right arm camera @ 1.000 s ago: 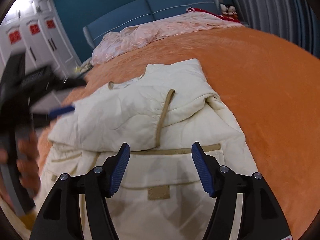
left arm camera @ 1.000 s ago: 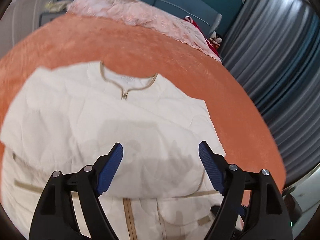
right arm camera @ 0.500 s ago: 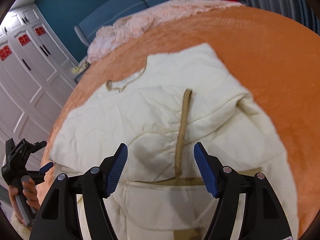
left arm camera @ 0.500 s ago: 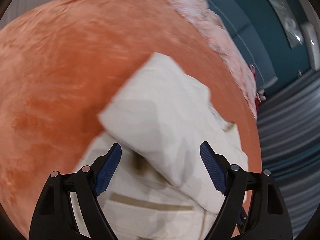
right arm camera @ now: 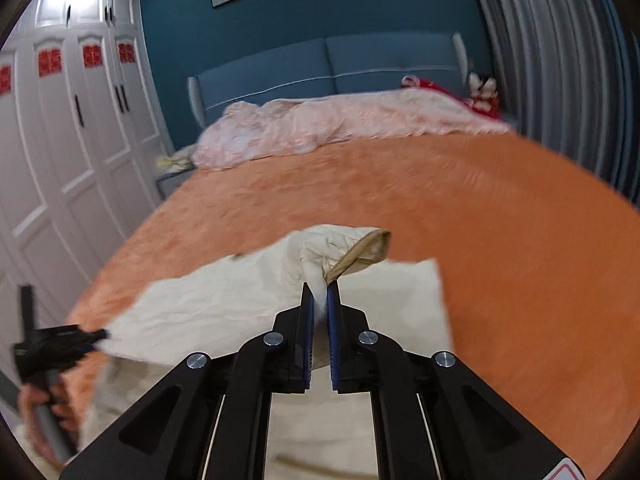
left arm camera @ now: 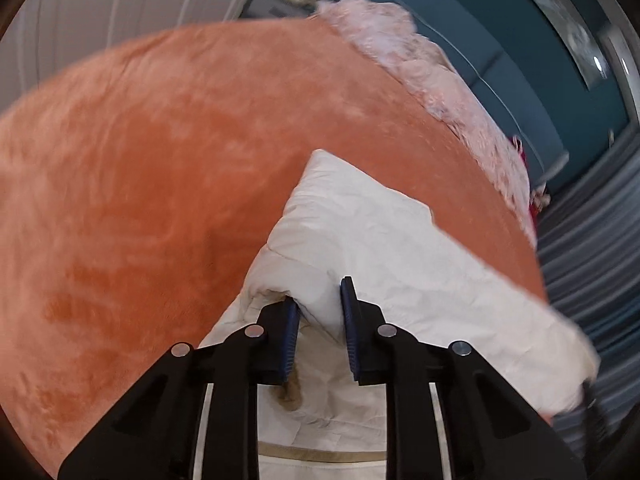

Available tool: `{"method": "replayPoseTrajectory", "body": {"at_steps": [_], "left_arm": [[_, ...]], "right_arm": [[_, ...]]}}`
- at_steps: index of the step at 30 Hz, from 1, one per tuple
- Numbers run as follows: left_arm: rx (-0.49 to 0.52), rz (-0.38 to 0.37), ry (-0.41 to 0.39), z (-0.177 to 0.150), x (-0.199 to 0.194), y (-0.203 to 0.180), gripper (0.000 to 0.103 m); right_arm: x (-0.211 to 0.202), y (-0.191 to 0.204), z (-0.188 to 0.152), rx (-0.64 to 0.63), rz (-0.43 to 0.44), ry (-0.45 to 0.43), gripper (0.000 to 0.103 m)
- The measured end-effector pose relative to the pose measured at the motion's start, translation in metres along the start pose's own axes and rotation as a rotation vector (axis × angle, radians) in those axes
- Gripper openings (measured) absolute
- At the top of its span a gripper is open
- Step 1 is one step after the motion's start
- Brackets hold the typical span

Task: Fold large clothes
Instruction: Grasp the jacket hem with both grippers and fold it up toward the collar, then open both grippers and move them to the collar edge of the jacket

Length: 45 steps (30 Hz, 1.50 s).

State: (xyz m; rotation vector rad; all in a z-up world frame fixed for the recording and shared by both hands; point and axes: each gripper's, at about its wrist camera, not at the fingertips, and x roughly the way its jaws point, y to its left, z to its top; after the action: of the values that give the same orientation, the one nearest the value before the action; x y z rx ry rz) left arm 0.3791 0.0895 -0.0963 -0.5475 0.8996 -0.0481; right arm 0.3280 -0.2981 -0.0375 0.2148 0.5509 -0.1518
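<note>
cream jacket on orange bedspread, left tongs and right tongs just closed, pinching its edges

The cream jacket is a matt, crinkled, padded cloth with tan woven trim, lying on an orange bedspread of soft, short-napped plush. The left gripper and right gripper are matt black plastic with bright metal pins and ribbed blue pads. Behind are a thin pink quilt with a faint sheen, a smooth blue upholstered headboard, white painted wardrobe doors and grey pleated curtains.
</note>
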Motion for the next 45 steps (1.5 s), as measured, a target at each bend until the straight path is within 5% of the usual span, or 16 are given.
{"method": "replayPoseTrajectory", "body": {"at_steps": [4, 8, 21, 29, 34, 37, 41, 45], "left_arm": [[0.128, 0.130, 0.006, -0.020, 0.022, -0.016, 0.017], [0.175, 0.177, 0.008, -0.043, 0.039, -0.007, 0.017], [0.300, 0.228, -0.112, -0.071, 0.047, -0.009, 0.020], [0.318, 0.231, -0.126, -0.073, 0.051, -0.009, 0.021], [0.285, 0.203, -0.103, -0.068, 0.046, -0.007, 0.028], [0.269, 0.170, -0.061, -0.056, 0.022, 0.000, 0.037], [0.301, 0.138, -0.068, -0.035, -0.015, 0.005, 0.039], [0.259, 0.103, -0.107, -0.001, -0.034, -0.001, 0.039]], "right_arm": [[0.040, -0.023, -0.041, 0.018, -0.067, 0.142, 0.005], [0.066, -0.042, -0.085, 0.054, -0.081, 0.250, 0.005], [0.081, -0.036, -0.119, 0.054, -0.091, 0.242, 0.006], [0.083, -0.041, -0.123, 0.090, -0.070, 0.230, 0.007], [0.075, -0.047, -0.114, 0.125, -0.054, 0.239, 0.019], [0.051, -0.053, -0.103, 0.187, -0.053, 0.232, 0.033], [0.023, -0.038, -0.081, 0.134, -0.050, 0.172, 0.035], [0.031, 0.001, -0.048, 0.091, 0.049, 0.147, 0.035]]}}
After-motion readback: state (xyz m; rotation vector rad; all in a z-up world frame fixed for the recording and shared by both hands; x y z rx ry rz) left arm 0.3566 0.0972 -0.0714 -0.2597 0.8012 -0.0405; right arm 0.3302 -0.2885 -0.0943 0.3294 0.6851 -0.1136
